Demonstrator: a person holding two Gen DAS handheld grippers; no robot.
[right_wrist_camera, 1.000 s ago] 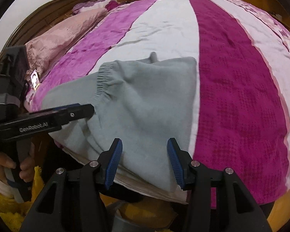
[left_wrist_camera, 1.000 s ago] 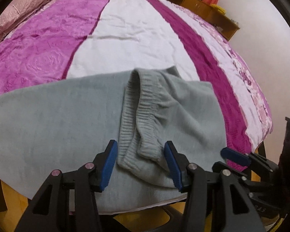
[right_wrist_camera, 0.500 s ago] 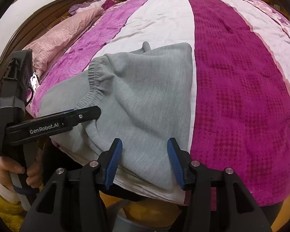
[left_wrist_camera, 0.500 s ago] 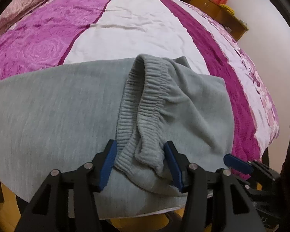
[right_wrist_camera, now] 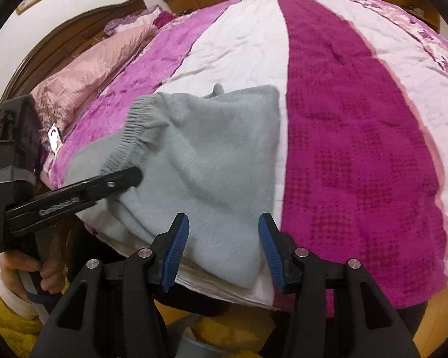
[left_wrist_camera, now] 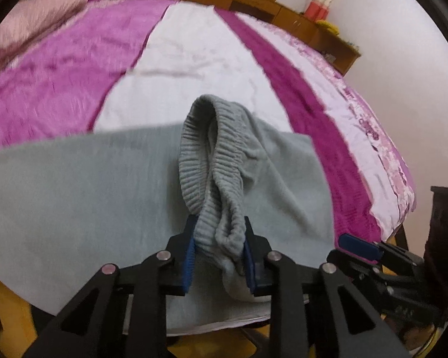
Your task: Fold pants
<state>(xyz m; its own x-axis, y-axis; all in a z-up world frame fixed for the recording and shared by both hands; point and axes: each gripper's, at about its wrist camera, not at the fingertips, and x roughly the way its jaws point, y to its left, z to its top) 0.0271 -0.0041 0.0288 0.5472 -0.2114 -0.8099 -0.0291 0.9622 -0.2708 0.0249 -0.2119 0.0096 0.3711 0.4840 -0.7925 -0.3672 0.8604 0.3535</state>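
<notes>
Grey pants [left_wrist_camera: 74,197] are lying across the near edge of a bed [left_wrist_camera: 194,68] covered in purple and white stripes, partly folded, with the ribbed waistband [left_wrist_camera: 212,161] bunched up and rising off the layer beneath. The left gripper [left_wrist_camera: 218,256] has just been closing and its blue pads are now pinching the near end of that waistband, which is hanging out below them. The right gripper [right_wrist_camera: 224,247] is sitting half open over the pants' near right corner [right_wrist_camera: 242,268], with the cloth lying between its jaws but the pads not pressing on it. A hand [right_wrist_camera: 30,271] in a yellow sleeve is gripping the left tool's handle at the lower left of the right view. The step in hand looks like picking up the waistband end for the next fold. To do it well, the right gripper probably needs to be closing on its corner too, so that both ends are lifting level and the layers are staying aligned rather than dragging.
</notes>
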